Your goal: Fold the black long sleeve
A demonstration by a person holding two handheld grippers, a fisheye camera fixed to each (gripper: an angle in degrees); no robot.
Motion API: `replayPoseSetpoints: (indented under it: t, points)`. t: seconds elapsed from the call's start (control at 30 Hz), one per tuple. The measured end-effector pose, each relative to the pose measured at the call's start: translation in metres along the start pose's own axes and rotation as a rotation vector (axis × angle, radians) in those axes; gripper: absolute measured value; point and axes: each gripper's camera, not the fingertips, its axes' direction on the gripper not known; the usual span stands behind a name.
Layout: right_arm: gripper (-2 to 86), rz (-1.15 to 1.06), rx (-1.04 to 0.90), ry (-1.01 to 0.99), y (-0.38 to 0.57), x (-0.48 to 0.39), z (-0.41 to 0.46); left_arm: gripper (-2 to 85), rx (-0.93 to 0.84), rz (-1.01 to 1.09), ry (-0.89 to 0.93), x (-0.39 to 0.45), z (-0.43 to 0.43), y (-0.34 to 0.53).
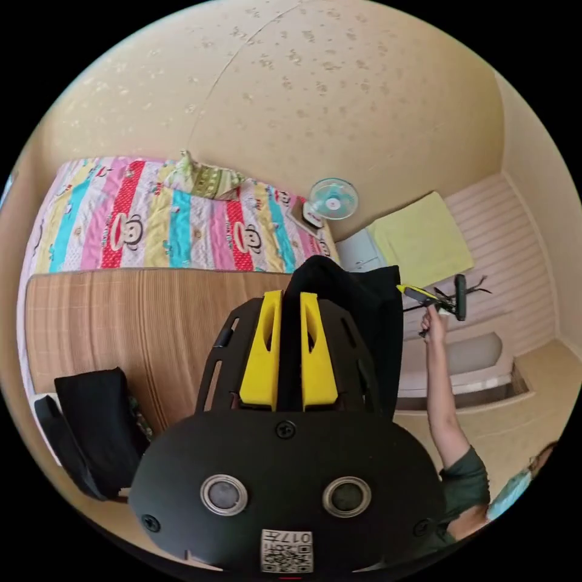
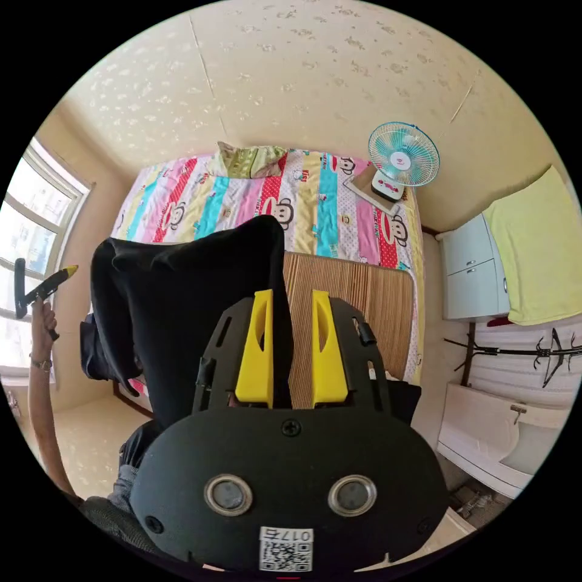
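Note:
The black long sleeve (image 1: 364, 315) hangs in the air above the bed, stretched between both grippers. In the left gripper view my left gripper (image 1: 291, 297) is shut on its cloth, which fills the narrow slot between the yellow jaws. The garment runs right to my right gripper (image 1: 418, 294), held up by a hand. In the right gripper view my right gripper (image 2: 291, 294) grips the black long sleeve (image 2: 182, 303) against its left jaw, and the cloth drapes away to the left. The left gripper (image 2: 60, 276) is raised at the far left.
Below lies a bamboo mat (image 1: 121, 315) on a bed with a striped cartoon blanket (image 1: 182, 224). A second black folded garment (image 1: 91, 418) rests at the mat's near corner. A small fan (image 2: 403, 154), a pale cabinet (image 2: 473, 273) and a yellow towel (image 2: 533, 254) stand to the right.

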Motion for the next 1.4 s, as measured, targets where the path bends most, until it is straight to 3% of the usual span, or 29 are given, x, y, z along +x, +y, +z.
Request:
replayPoseSetpoints:
  t: [0.07,0.13,0.23,0.3,0.4,0.53,0.63,0.8,0.87,1.03,1.13,1.2,1.27,1.4]
  points:
    - [9.7,-0.017,-0.033,0.104,0.002,-0.004,0.042,5.4,-0.026,0.019,-0.116,-0.021,0.023,-0.005]
    - [8.9,-0.078,-0.070,0.066,0.016,-0.007,0.089,5.5,-0.131,0.054,-0.162,-0.049,0.076,0.006]
    - [5.8,-0.197,-0.227,-0.117,0.058,-0.010,0.193,5.3,-0.419,0.042,-0.095,-0.095,0.179,0.039]
    - [4.7,-0.208,-0.448,-0.226,0.097,-0.008,0.292,5.3,-0.583,0.040,-0.053,-0.116,0.238,0.067]
    - [5.7,-0.185,-0.671,-0.279,0.147,-0.005,0.385,5.4,-0.755,0.037,-0.024,-0.134,0.311,0.110]
    - [12.9,-0.097,-0.699,-0.325,0.179,0.008,0.436,6.7,-0.912,0.083,0.001,-0.139,0.380,0.151]
    - [12.6,-0.029,-0.613,-0.342,0.183,0.026,0.453,6.9,-0.940,0.102,-0.091,-0.147,0.403,0.158]
    - [12.8,-0.118,-0.427,-0.285,0.171,0.046,0.446,6.1,-0.904,0.097,-0.088,-0.169,0.409,0.150]
    - [13.1,-0.167,-0.487,-0.263,0.170,0.050,0.459,5.9,-0.994,0.063,0.000,-0.186,0.422,0.159]
    - [5.5,-0.356,-0.639,-0.127,0.161,0.069,0.459,0.5,-0.925,-0.049,0.084,-0.252,0.373,0.155]
    - [4.2,-0.179,-0.448,-0.491,0.135,0.160,0.390,-0.4,-0.940,-0.126,0.125,-0.288,0.342,0.151]
    - [3.7,0.167,-0.162,-0.669,0.129,0.291,0.308,-0.6,-0.946,-0.134,0.120,-0.305,0.322,0.150]
    - [3.5,0.392,0.095,-0.554,0.148,0.379,0.222,-0.7,-0.955,-0.154,0.141,-0.323,0.307,0.151]
    - [3.0,0.662,0.602,0.014,0.237,0.473,0.033,-0.9,-1.009,-0.218,0.167,-0.359,0.280,0.150]
